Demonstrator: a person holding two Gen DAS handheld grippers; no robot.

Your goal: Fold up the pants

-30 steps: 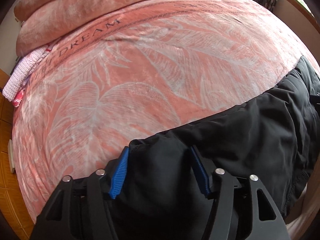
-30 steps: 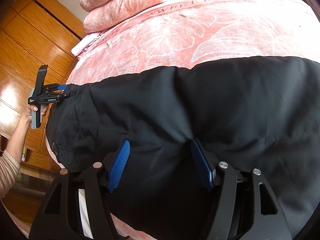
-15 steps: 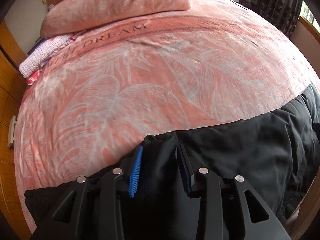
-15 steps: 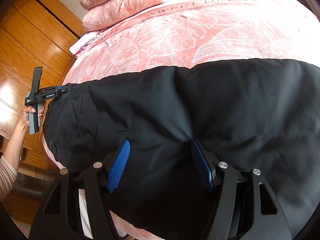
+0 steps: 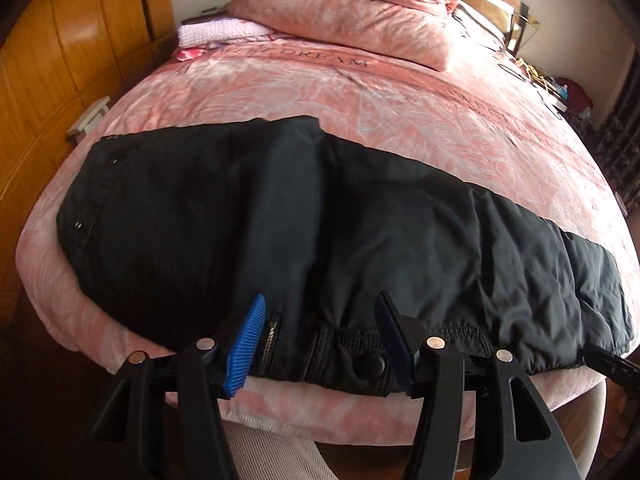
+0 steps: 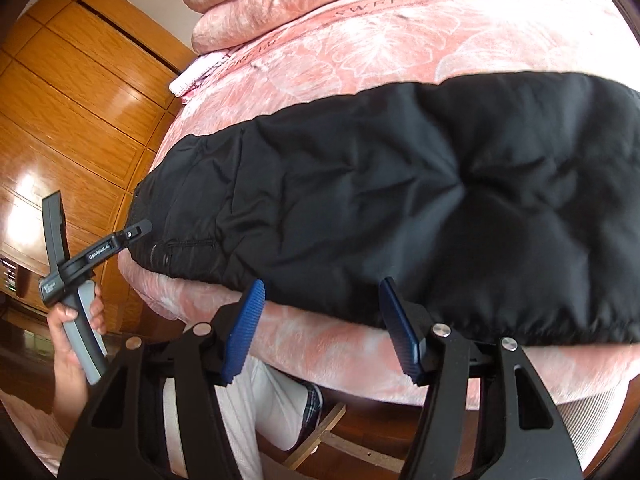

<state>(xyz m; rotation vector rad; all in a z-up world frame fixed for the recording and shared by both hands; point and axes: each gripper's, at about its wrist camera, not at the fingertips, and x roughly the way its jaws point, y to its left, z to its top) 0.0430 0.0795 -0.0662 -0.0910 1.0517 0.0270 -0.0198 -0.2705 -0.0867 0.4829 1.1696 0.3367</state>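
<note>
Both grippers have let go of the black, slightly puffy nylon pants and drawn back toward the near edge of the bed; half a second ago the left gripper was pinched on the fabric, and a second ago both sets of blue pads sat spread on the cloth. Now the left gripper hangs released, its jaws wide apart and framing the waistband with its snap button and a short zipper, without gripping it. The right gripper is also released, jaws spread, just below and in front of the pants' near hem, over the pink bedding's edge. My reading is that a fold has just been laid down and released, so the next step is likely a fresh grasp for another fold. The pants lie as a long, flat, dark band across the near part of the pink leaf-patterned bedspread, running from left to right, one layer seemingly doubled over the other, with soft quilted creases and a raised ridge left of centre. In the right wrist view the left gripper's tip sits at the pants' left end, held by a bare hand. Two pink pillows rest at the far end, and a wooden wardrobe stands on the left.
</note>
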